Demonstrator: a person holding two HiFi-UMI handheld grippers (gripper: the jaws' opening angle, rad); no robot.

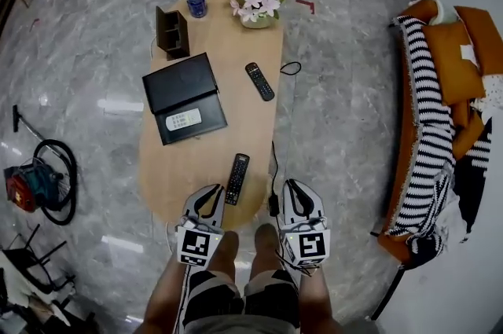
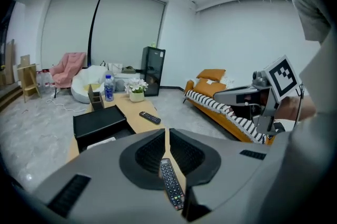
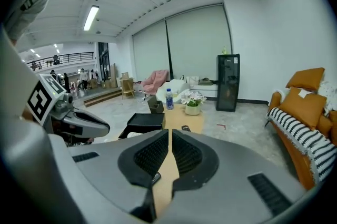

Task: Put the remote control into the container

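Jaws of left gripper [image 1: 211, 192] and right gripper [image 1: 295, 188] are closed, empty. A black remote control [image 1: 237, 178] lies on the table [image 1: 244, 120] just beside the left one.

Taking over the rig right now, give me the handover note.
Left gripper: shut, empty, over the near end of the table, right beside the near black remote.
Right gripper: shut, empty, just off the table's near right edge.
Container: black box, open, on the table's left half, with a white remote inside.
Far black remote: on the bare tabletop, right of the container.
Done: only the white remote is in.
Left: both black remotes are on the table, ungripped; the near one looks the likely first pick.
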